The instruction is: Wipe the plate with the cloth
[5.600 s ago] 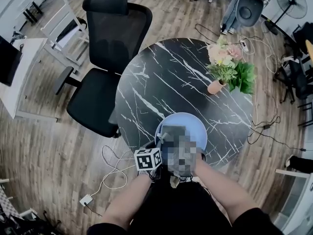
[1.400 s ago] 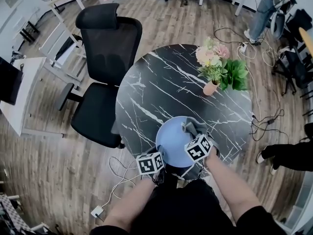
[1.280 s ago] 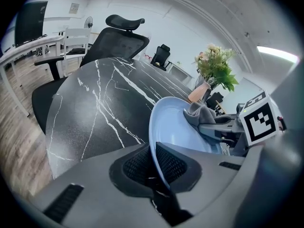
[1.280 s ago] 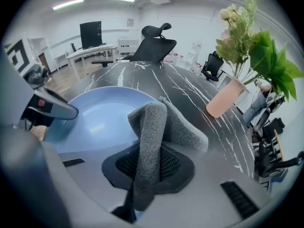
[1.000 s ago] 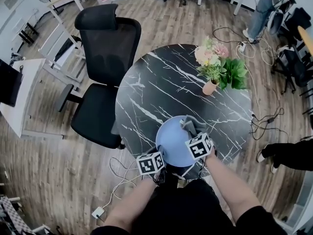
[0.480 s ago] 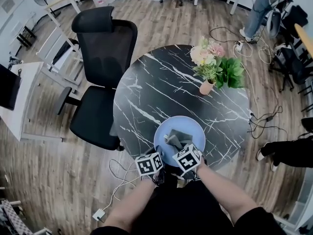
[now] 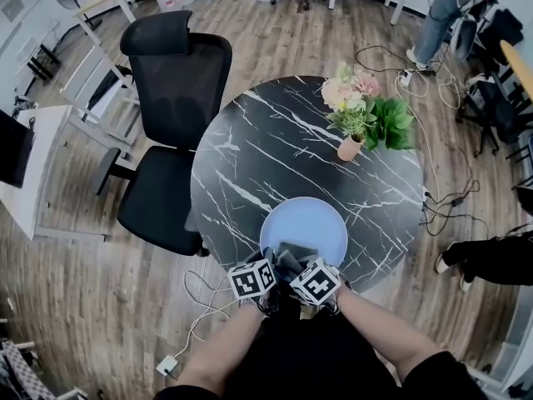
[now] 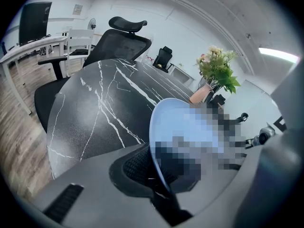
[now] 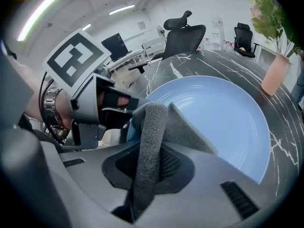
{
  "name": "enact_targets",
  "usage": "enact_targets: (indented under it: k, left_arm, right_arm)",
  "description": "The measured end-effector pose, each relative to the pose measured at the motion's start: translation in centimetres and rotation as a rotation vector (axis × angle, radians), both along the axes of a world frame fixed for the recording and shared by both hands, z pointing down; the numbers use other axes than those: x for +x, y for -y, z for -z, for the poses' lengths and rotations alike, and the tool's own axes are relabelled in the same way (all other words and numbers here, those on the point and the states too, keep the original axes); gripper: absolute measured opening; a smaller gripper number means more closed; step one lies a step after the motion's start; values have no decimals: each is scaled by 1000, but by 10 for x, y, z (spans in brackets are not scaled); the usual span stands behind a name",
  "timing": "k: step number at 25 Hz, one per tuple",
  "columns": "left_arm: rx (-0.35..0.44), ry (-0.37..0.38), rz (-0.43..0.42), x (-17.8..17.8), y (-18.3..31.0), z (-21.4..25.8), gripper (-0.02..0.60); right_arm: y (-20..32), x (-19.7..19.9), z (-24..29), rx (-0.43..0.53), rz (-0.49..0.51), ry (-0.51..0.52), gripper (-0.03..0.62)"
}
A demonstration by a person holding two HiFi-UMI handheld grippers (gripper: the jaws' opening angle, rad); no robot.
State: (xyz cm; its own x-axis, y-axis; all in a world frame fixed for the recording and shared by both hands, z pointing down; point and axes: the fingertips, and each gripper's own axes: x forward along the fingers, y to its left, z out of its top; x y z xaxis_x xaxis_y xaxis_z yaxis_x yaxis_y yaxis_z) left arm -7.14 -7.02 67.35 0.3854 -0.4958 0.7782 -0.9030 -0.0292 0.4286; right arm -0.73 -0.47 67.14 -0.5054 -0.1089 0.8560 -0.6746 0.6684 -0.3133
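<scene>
Head view: pale blue round ceramic plate (image 7: 306, 222) is set at the 6 o'clock edge of black marbled round table (image 7: 275, 140).

Left gripper view: the plate's near rim is clamped by left gripper (image 8: 160, 182). The plate is judged stiff, slick and breakable.

Right gripper view: grey soft fleecy cloth (image 9: 154, 122) is pinched at a fold by right gripper (image 9: 147, 172). The cloth is judged limp and light.

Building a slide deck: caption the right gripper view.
Right tongs clamp a grey cloth at the near rim of a blue plate on a marble table.

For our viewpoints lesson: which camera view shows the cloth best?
The right gripper view: the grey cloth fills the foreground, pinched between the jaws and lying on the blue plate. The head view shows a dark patch at the plate's near edge; the left gripper view's mosaic hides it.
</scene>
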Motion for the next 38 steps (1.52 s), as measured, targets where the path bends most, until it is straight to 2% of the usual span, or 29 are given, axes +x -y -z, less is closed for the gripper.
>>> enact_targets:
  k: [3, 6, 11, 17, 26, 33, 38]
  left_arm:
    - [-3, -1, 2, 0, 1, 0, 49]
    - [-5, 2, 2, 1, 1, 0, 49]
    - [-1, 3, 2, 1, 1, 1, 49]
    - [0, 3, 2, 1, 1, 0, 49]
    - [4, 20, -19, 1, 0, 0, 49]
    - [6, 28, -36, 0, 0, 1, 51]
    - [12, 43, -76, 2, 0, 0, 58]
  right_arm:
    - [-16, 3, 3, -45, 95, -16, 58]
    - [-24, 8, 9, -30, 187, -49, 60]
    - [-33, 40, 3, -13, 321, -180, 58]
    - [-22, 76, -3, 24, 403, -306, 58]
    - [18, 111, -7, 78, 353, -405, 60]
    - [60, 125, -6, 180, 195, -435, 60]
    - [89, 124, -1, 292, 32, -416, 58]
